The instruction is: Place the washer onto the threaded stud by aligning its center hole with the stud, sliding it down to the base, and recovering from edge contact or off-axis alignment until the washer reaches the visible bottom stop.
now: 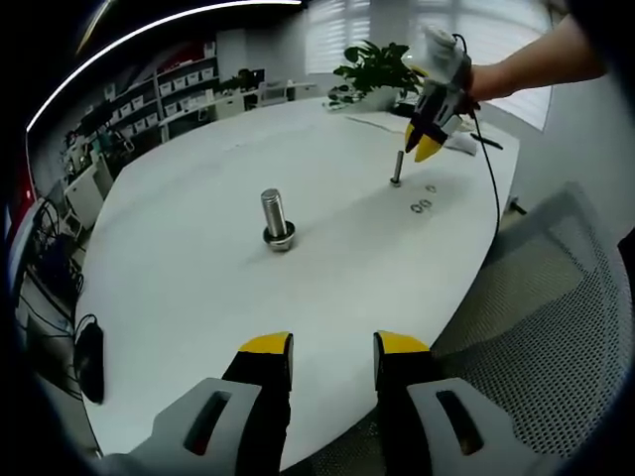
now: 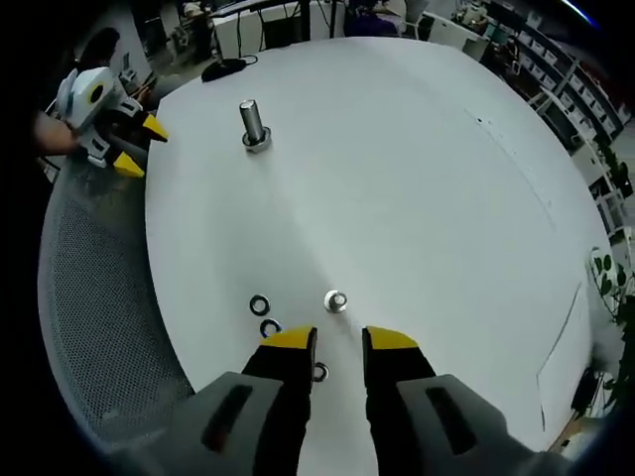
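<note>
- Left gripper [image 1: 332, 345] hovering at the table [image 1: 198, 258] edge, jaws standing narrowly parted, gripping nothing.
- Right gripper [image 2: 339, 339] hanging just beside the small stud [image 2: 336, 300], jaws parted, holding nothing.
- Loose washers [image 2: 260, 304] lying flat near that stud.

Office, shelving [image 1: 169, 94], plant [image 1: 377, 67] (blinds [image 1: 337, 30] behind), mesh chair [image 1: 556, 297]

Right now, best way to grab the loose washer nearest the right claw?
The washer lies flat on the white table, partly hidden behind the right claw and its yellow tips. Probably pinch the outer rim across its width, coming straight down from above: flat pose leaves no side face to grip. Jaws stand open already. Other washers lie close, so stay narrow.
</note>
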Demonstrator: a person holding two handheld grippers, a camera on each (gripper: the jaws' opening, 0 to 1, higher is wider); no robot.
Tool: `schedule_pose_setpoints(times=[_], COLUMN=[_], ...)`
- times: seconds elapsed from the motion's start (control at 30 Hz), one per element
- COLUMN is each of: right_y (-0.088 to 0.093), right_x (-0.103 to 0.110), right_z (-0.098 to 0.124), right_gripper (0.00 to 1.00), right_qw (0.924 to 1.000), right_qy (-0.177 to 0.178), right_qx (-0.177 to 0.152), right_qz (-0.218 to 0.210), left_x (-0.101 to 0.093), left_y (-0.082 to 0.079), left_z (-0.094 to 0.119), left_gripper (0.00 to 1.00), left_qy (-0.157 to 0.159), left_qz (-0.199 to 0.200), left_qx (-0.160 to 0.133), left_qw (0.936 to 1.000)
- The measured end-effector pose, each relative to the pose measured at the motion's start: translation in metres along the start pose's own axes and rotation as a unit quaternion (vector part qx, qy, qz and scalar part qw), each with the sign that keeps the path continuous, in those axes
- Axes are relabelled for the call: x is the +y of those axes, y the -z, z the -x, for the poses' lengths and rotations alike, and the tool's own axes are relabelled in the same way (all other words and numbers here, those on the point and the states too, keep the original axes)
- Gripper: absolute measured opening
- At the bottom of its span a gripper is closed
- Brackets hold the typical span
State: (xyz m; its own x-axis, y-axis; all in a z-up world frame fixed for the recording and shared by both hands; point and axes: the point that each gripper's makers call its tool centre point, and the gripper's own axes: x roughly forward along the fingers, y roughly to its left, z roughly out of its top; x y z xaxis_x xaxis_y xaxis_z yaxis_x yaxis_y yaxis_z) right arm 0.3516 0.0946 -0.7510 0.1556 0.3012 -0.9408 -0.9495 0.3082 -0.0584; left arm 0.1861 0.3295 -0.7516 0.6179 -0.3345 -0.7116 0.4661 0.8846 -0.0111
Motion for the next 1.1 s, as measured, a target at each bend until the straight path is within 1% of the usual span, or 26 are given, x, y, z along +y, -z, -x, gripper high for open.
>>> schedule_pose_setpoints(times=[0.03, 0.2, 0.27, 0.4, 0.7, 0.9, 1.1], right_y=[0.006, 0.023, 0.03, 0.036, 0.043, 0.046, 0.05], right_x=[0.0, 0.003, 0.005, 0.01, 0.013, 0.014, 0.017], right_z=[0.0, 0.0, -0.002, -0.004, -0.014, -0.018, -0.025], right_gripper=[0.22, 0.22, 0.23, 0.24, 0.24, 0.24, 0.24], right_qw=[1.0, 0.9997, 0.9993, 0.999, 0.9979, 0.9971, 0.9965], right_qy=[0.001, 0.005, 0.002, 0.001, 0.002, 0.005, 0.006], right_qx=[0.008, 0.022, 0.031, 0.042, 0.059, 0.061, 0.07], right_qz=[-0.002, -0.01, -0.02, -0.018, -0.025, -0.044, -0.045], left_x=[0.0, -0.002, -0.002, -0.002, -0.001, -0.001, -0.001], left_y=[0.0, 0.0, 0.0, -0.001, -0.003, -0.006, -0.007], left_z=[0.0, 0.0, 0.0, 0.0, 0.001, 0.002, 0.002], left_gripper=[0.31, 0.31, 0.31, 0.31, 0.31, 0.31, 0.31], left_qy=[0.0, 0.003, 0.004, 0.004, 0.004, 0.003, 0.003], left_qz=[0.0, -0.002, -0.003, -0.003, -0.001, -0.002, -0.003], left_qx=[0.0, 0.001, 0.001, -0.002, -0.008, -0.015, -0.018], left_qw=[1.0, 1.0, 1.0, 1.0, 1.0, 0.9999, 0.9998])
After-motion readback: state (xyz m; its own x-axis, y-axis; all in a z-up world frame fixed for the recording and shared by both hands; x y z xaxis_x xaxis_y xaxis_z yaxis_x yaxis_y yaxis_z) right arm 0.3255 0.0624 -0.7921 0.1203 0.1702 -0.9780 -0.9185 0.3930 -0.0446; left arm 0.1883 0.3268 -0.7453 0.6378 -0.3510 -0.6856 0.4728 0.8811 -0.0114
